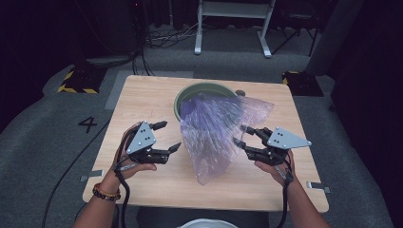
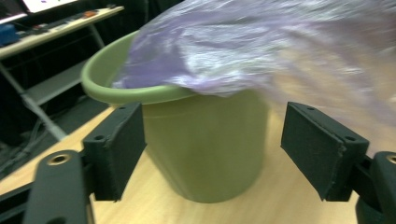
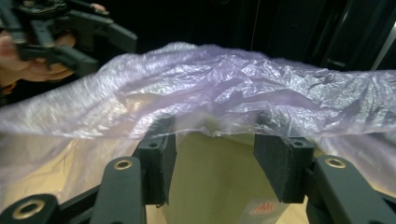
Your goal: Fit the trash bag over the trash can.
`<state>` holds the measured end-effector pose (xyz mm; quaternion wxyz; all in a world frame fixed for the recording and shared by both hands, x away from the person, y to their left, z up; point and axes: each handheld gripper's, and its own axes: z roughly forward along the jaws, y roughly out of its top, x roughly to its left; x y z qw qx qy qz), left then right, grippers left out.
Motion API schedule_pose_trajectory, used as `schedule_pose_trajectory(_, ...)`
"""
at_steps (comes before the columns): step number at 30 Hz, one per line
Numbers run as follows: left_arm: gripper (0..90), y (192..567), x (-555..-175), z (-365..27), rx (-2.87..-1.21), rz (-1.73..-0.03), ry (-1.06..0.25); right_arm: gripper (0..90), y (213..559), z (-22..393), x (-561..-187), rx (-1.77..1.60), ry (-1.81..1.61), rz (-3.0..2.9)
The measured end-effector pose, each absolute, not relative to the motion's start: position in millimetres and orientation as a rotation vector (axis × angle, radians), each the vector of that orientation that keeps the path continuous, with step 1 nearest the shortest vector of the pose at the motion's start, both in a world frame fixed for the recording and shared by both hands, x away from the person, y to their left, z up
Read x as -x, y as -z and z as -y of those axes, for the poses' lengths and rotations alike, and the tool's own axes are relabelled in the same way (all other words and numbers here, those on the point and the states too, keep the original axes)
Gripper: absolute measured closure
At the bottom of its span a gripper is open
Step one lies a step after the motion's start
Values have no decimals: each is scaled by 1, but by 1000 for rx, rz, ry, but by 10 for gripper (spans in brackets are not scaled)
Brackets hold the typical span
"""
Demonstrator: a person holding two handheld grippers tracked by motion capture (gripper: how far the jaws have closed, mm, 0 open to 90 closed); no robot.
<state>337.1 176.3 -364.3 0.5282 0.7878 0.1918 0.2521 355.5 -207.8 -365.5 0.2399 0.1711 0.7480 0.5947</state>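
Observation:
A green bucket point(image 1: 202, 90) stands at the far middle of the wooden table point(image 1: 142, 95). A translucent purple plastic bag point(image 1: 214, 128) lies over its mouth and runs down onto the table toward me. My left gripper point(image 1: 171, 135) is open to the left of the bag, apart from it. In the left gripper view its jaws frame the bucket point(image 2: 205, 149) with the bag point(image 2: 261, 46) over the rim. My right gripper point(image 1: 240, 134) is at the bag's right edge. In the right gripper view the bag point(image 3: 210, 93) lies across the tips of its spread jaws.
A small round object point(image 1: 240, 93) sits behind the bucket at the table's far edge. A white rim point(image 1: 206, 223) shows at the near edge. On the floor beyond are a white stand point(image 1: 233, 23), cables and yellow-black striped blocks point(image 1: 78, 80).

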Motion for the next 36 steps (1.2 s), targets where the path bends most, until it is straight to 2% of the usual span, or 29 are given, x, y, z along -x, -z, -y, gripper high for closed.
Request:
schedule_pose_trajectory(7,156,351,-314,-140,-1903,-366,-567,498,356,195,-354,-455,-1566,-2037)
schedule_pose_trajectory(13,154,344,-303,-83,-1962,-272,-544,491,349,186,-353,-451,-1528,-2018)
schedule_pose_trajectory(16,151,344,-302,-61,-1984,-257,-531,491,346,183,-351,-446,-1514,-2012)
schedule_pose_trajectory(22,167,350,-312,-34,-2003,-323,-609,481,343,180,-349,-435,-1497,-2005)
schedule_pose_trajectory(26,404,353,-320,-30,-2018,-387,-740,472,343,179,-348,-432,-1497,-2012)
schedule_pose_trajectory(27,513,352,-322,-32,-2022,-376,-734,471,343,179,-348,-430,-1498,-2013)
schedule_pose_trajectory(29,660,350,-327,-37,-2007,-370,-746,468,344,178,-347,-423,-1498,-2014)
schedule_pose_trajectory(34,875,345,-327,-53,-1966,-348,-744,474,345,180,-349,-440,-1476,-2007)
schedule_pose_trajectory(36,875,341,-326,-61,-1955,-337,-717,479,347,181,-351,-457,-1453,-2001)
